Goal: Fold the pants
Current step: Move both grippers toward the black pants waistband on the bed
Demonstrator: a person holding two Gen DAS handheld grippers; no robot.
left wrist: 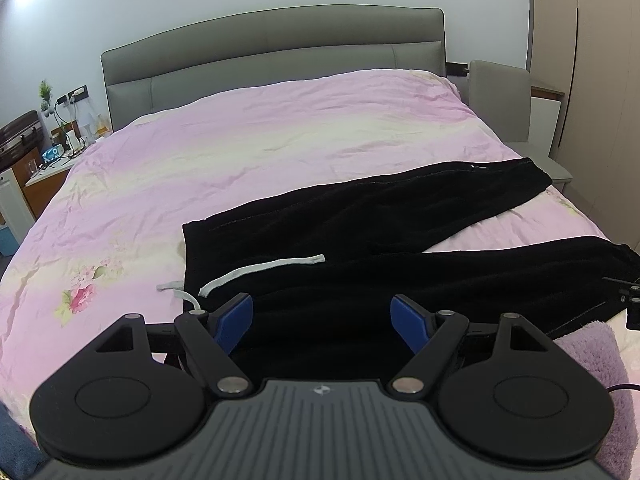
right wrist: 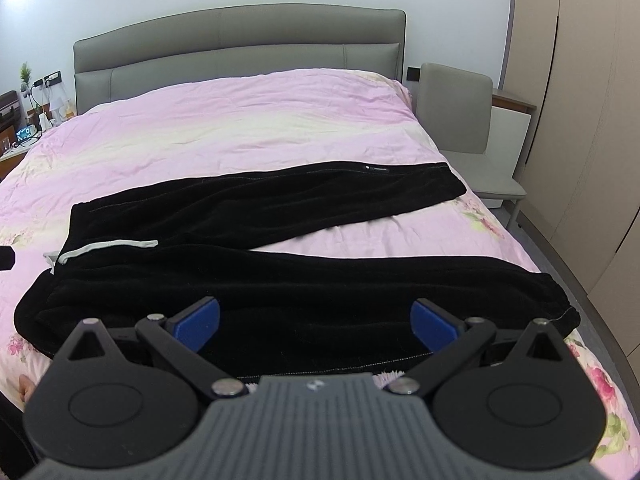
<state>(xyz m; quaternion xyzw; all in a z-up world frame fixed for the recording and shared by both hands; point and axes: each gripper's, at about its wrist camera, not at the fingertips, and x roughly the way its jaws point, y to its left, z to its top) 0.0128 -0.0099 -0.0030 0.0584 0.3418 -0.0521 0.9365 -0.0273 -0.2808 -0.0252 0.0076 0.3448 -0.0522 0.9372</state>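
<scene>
Both wrist cameras look forward from the foot side of the bed (left wrist: 280, 132) toward the headboard (right wrist: 240, 36), low and close above the pants (right wrist: 280, 292). Left view sits nearer the waistband; right view nearer the leg ends. Both share the bed, the headboard and the pants.

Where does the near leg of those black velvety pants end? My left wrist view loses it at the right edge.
Observer: The black velvety pants end there in a gathered cuff, close to the right side of the pink floral bedcover.
Operator: Is the right gripper holding anything?
Observer: No. The right gripper is open and empty, over that leg.
Operator: And the waistband corner hidden behind my left gripper?
Observer: That corner lies on the bedcover, ungripped.
</scene>
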